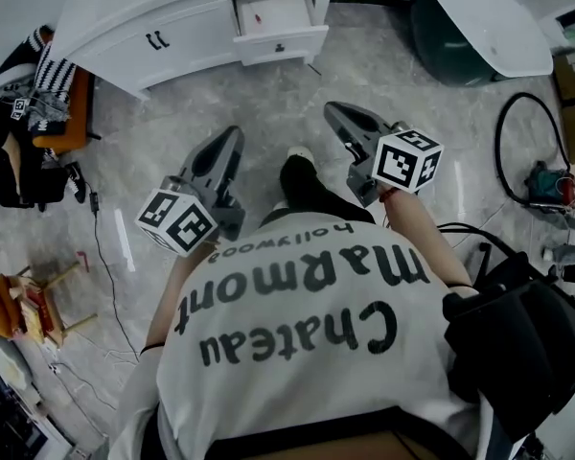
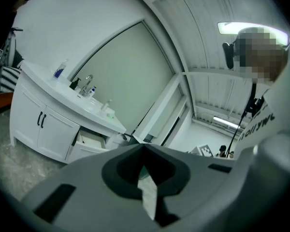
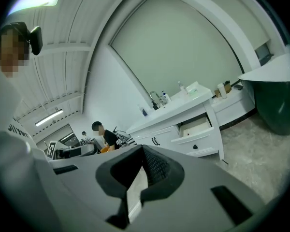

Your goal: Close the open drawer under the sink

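The white sink cabinet (image 1: 172, 17) stands ahead of me on the grey floor. Its upper drawer (image 1: 278, 22) is pulled out, and its inside shows as pale and bare. The same open drawer (image 2: 89, 140) shows under the counter in the left gripper view, and as the drawer (image 3: 198, 129) in the right gripper view. My left gripper (image 1: 232, 134) and right gripper (image 1: 333, 111) are held side by side in front of my chest, pointing toward the cabinet and well short of it. Both have their jaws together with nothing between them.
Cabinet doors with black handles (image 1: 156, 39) sit left of the drawer. A dark green tub (image 1: 450, 36) under a white curved top (image 1: 494, 12) stands at right. Cables (image 1: 517, 151) lie on the floor at right, a chair with clothes (image 1: 38, 113) at left. A person (image 3: 104, 134) sits far off.
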### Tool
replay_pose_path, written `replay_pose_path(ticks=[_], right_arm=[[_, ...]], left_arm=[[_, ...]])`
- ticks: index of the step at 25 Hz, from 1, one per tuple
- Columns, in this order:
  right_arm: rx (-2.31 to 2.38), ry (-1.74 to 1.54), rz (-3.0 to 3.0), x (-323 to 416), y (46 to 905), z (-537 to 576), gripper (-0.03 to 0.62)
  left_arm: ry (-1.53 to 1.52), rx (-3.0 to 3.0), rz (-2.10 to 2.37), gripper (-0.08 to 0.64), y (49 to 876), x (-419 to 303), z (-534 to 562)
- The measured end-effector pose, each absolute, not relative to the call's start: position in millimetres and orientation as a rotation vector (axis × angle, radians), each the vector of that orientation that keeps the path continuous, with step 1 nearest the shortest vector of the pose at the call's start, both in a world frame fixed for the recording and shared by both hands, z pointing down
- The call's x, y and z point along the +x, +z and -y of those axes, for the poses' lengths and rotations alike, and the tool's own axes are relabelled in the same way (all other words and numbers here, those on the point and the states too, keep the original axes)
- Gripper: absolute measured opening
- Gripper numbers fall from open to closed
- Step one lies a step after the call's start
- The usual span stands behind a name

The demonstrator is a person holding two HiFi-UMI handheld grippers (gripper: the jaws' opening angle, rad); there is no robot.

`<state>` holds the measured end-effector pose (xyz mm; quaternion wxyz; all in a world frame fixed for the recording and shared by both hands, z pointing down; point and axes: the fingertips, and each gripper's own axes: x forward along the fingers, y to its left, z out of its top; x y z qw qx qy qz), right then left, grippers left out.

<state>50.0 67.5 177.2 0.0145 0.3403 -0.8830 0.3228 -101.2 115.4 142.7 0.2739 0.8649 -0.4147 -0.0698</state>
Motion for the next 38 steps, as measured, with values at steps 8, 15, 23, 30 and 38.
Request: replay_pose_path(ticks=[8,15,23,30,38], right_arm=[[0.999,1.019,2.737,29,192,2,0.011],[0.901,1.0,2.714,12,206,65,0.011],[0.842,1.017,2.695,9,227,133,0.011],[0.756,1.045,2.649,1,249,174,0.011],[0.697,0.963,2.625,-7,278,201,0.012]], left_arm=[[-0.18,2.292,1.12,0.008,151,-106,-65],[-0.157,2.255,1.152,0.008,160,-108,-2],[-0.145,2.21,1.194,0.008,175,-110,66],[-0.142,2.142,1.215,0.008,194,-105,113],[-0.094,2.112,1.202,0.008,232,-92,138]])
